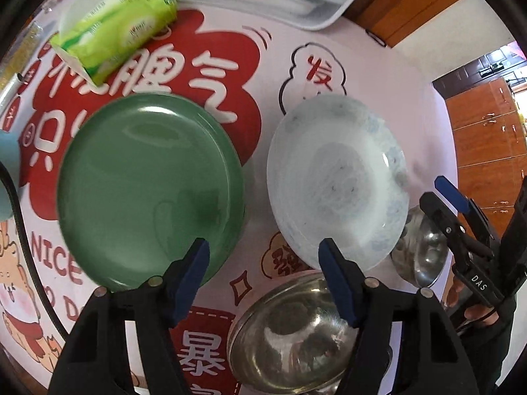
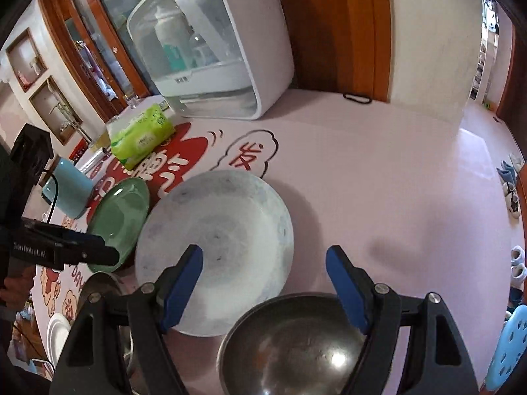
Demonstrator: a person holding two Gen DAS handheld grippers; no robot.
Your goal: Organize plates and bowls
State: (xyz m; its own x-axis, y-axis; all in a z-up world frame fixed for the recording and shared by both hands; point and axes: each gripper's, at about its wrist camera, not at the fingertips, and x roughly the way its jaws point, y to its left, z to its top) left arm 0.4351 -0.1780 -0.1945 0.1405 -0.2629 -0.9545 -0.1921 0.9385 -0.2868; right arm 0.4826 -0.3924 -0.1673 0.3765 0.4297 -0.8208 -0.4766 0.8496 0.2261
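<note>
While both grippers gape — green plate (image 1: 150,191) beside white plate (image 1: 336,181), rims apart.

— What are you seeing of your own gear right now?

— Your left claw (image 1: 263,283) is showing two black moulded arms, each ending in a blue pad, with round silver screw heads sitting along the knuckles. A black cable is trailing down the left edge of that view.

— And the other one?

— Your right claw (image 2: 263,283) is looking the same: black frame, blue fingertips (image 2: 346,283), silver screws. Seen from the left camera, its body is carrying a white "DAS" marking, and your bare fingers (image 1: 474,312) are wrapping its handle beside a dark sleeve.

— Any other lettering?

— The left unit's black housing is showing "GenRobot.AI" in white in the right camera's view.
</note>
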